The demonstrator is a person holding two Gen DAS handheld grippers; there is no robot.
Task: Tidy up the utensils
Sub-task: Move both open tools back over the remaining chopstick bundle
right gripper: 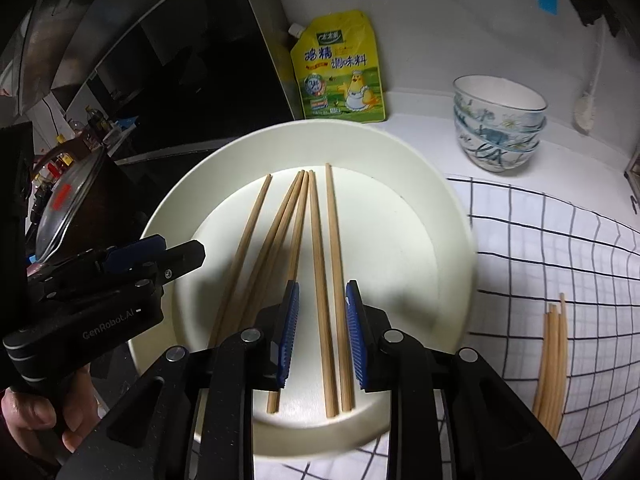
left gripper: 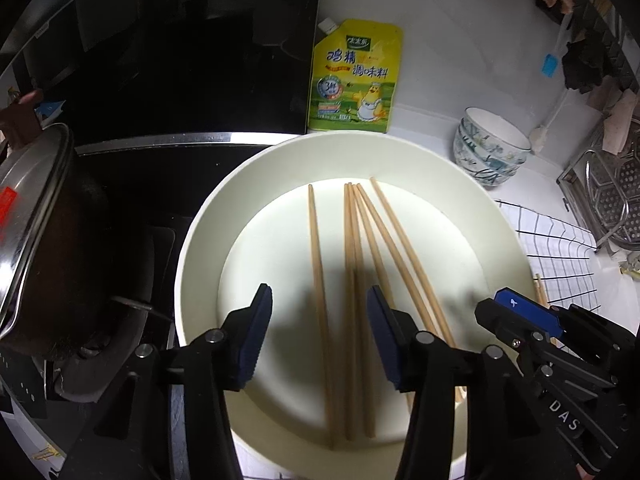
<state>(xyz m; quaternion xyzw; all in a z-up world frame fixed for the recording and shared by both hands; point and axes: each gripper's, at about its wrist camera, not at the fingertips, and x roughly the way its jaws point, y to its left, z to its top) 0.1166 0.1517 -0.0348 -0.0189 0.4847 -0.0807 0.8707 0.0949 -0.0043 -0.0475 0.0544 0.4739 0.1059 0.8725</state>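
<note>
Both my left tongs (left gripper: 320, 336) and right tongs (right gripper: 322, 334) hang spread and empty over the chopsticks (right gripper: 316, 280) on the plate (right gripper: 420, 240). Closing carelessly, I might pinch one stick and scatter the rest.

A white countertop (right gripper: 420, 108) runs to a white wall (left gripper: 440, 20) at the far side, with light falling from above. On the left sits a glossy black glass cooktop (left gripper: 180, 60) edged by a silver metal strip (left gripper: 168, 142). A white cloth with a black grid pattern (right gripper: 560, 240) covers the counter on the right. Further right stands a perforated steel rack (left gripper: 608, 196). A yellow seasoning pouch (right gripper: 340, 72) leans against the far wall.
</note>
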